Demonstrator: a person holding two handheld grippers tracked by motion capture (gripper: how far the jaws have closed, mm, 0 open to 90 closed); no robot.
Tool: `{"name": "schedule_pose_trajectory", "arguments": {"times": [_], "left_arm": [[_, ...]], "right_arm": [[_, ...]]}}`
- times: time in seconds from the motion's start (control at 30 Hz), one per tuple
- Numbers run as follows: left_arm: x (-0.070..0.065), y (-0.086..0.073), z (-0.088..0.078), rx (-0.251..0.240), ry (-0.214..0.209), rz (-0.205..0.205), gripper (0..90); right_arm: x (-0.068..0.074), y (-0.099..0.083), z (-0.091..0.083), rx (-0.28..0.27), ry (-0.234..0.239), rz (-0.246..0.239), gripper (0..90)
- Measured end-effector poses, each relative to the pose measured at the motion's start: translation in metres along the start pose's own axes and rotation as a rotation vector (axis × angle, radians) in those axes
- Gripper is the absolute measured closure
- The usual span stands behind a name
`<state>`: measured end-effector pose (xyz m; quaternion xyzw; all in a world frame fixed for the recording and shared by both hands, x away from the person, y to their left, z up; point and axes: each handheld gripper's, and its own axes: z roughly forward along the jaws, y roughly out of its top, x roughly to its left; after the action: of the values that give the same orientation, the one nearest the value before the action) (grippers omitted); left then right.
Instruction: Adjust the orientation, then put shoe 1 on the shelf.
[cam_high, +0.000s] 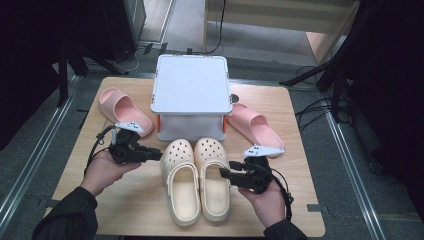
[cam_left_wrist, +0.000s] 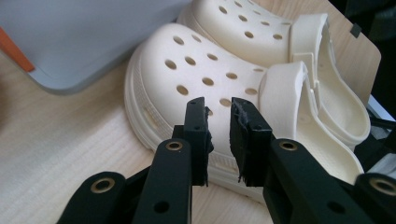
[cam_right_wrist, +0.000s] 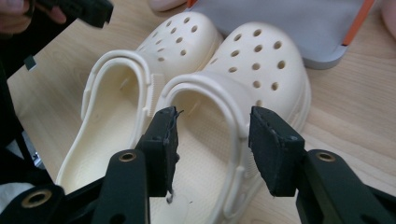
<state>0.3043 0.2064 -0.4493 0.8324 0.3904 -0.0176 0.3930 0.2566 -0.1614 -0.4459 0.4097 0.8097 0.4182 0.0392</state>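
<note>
Both hand-held grippers flank two cream clogs (cam_high: 196, 177) set side by side at the bench's (cam_high: 130, 210) near edge, toes toward a white box (cam_high: 191, 82). Left hand-held gripper (cam_high: 159, 153) hangs narrow and empty; right hand-held gripper (cam_high: 222, 173) gapes wider, empty, probably just releasing. Two pink slides (cam_high: 124, 110) flank the box.

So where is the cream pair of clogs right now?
In the high view the cream clogs sit side by side at the table's near middle, toes toward the white box, between the left gripper and right gripper.
</note>
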Motion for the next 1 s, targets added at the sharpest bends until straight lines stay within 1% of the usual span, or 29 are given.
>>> {"name": "schedule_pose_trajectory", "arguments": {"times": [0.1, 0.2, 0.23, 0.33, 0.4, 0.43, 0.47, 0.5, 0.63, 0.7, 0.73, 0.87, 0.9, 1.0], "left_arm": [[0.0, 0.005, 0.001, 0.008, 0.014, 0.021, 77.9], [0.002, 0.015, 0.0, -0.009, 0.002, 0.025, 79.2], [0.003, 0.017, -0.001, -0.007, 0.006, 0.034, 79.8], [0.005, 0.026, -0.003, -0.019, 0.007, 0.034, 80.5], [0.006, 0.032, -0.006, -0.035, 0.005, 0.039, 81.2], [0.006, 0.036, -0.008, -0.039, 0.004, 0.04, 81.6], [0.006, 0.04, -0.011, -0.036, 0.011, 0.05, 81.6], [0.007, 0.043, -0.013, -0.04, 0.01, 0.054, 81.9], [0.01, 0.059, -0.023, -0.057, 0.022, 0.05, 82.2], [0.011, 0.066, -0.025, -0.057, 0.023, 0.047, 82.1], [0.012, 0.07, -0.026, -0.053, 0.023, 0.055, 82.0], [0.016, 0.085, -0.027, -0.057, 0.037, 0.058, 82.2], [0.018, 0.088, -0.028, -0.06, 0.03, 0.057, 82.3], [0.021, 0.097, -0.029, -0.065, 0.035, 0.063, 82.1]], "right_arm": [[0.007, -0.003, 0.005, 0.016, 0.01, -0.005, 51.5], [0.012, -0.006, 0.01, 0.022, 0.01, -0.019, 50.9], [0.015, -0.007, 0.012, 0.026, 0.017, -0.019, 51.6], [0.02, -0.007, 0.018, 0.033, 0.025, -0.023, 52.4], [0.024, -0.008, 0.022, 0.038, 0.025, -0.026, 52.2], [0.025, -0.009, 0.025, 0.042, 0.031, -0.024, 51.7], [0.027, -0.01, 0.027, 0.046, 0.033, -0.025, 51.2], [0.029, -0.011, 0.03, 0.053, 0.03, -0.032, 50.5], [0.034, -0.012, 0.037, 0.067, 0.021, -0.053, 48.1], [0.036, -0.012, 0.04, 0.071, 0.019, -0.05, 46.7], [0.036, -0.012, 0.042, 0.075, 0.021, -0.05, 46.6], [0.039, -0.012, 0.047, 0.068, 0.01, -0.034, 47.1], [0.039, -0.011, 0.048, 0.066, 0.009, -0.03, 47.0], [0.041, -0.011, 0.051, 0.065, 0.0, -0.028, 43.1]]}}
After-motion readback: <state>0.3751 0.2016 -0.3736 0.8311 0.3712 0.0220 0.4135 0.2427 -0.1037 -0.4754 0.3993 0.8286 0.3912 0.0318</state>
